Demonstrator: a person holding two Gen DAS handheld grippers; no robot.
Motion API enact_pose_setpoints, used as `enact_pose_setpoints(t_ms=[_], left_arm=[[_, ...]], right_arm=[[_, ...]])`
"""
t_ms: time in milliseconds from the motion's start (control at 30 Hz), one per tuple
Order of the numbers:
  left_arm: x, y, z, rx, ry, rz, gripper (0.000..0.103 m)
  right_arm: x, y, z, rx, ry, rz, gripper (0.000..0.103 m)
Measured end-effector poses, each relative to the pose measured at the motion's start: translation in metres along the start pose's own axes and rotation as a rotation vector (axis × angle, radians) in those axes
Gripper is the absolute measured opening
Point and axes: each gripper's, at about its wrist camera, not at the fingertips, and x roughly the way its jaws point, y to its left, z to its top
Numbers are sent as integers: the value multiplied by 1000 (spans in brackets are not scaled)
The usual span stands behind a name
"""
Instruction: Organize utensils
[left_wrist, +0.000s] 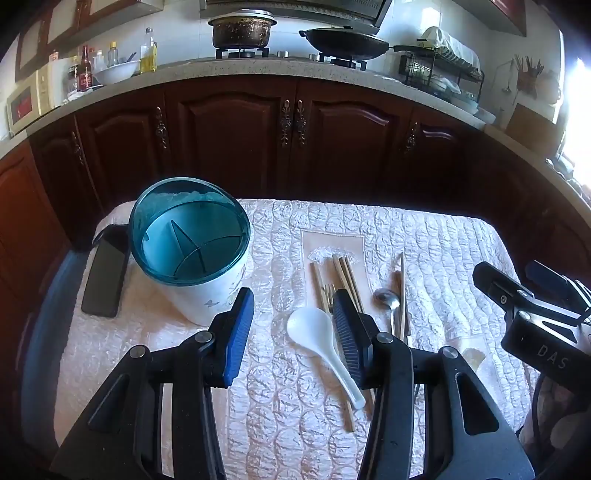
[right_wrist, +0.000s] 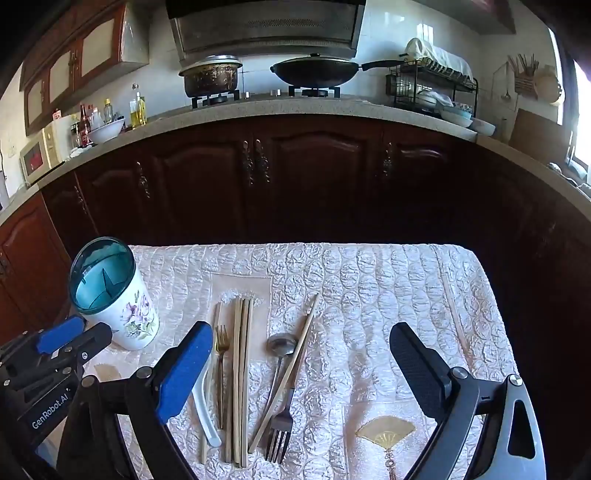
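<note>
Two hand-held grippers are yours, both with jaws apart and nothing between them. Taking the floral utensil holder (right_wrist: 114, 295) as landmark, upright at the left of the quilted surface (right_wrist: 388, 295): your left hand-held gripper (left_wrist: 293, 314) hovers just right of it, above the white spoon (left_wrist: 317, 332). Further right lie chopsticks (right_wrist: 242, 369), a metal spoon (right_wrist: 282, 347) and a fork (right_wrist: 280, 428), under your right hand-held gripper (right_wrist: 301, 354).

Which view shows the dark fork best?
The right wrist view: the dark fork lies in plain sight between the open fingers, tines toward the camera, its handle under a chopstick. In the left wrist view I cannot pick it out; the gripper's finger covers that patch.
</note>
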Motion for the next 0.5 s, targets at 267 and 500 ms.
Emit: enact_pose_setpoints(t_ms=[267,500], left_arm=[[7,-4,-3,4,10,10,44],[8,-1,-4,-12,18,-7,44]], right_arm=[[6,-2,-1,-2,11,-4,96],[9,-2,-2,-5,15,-6,96]])
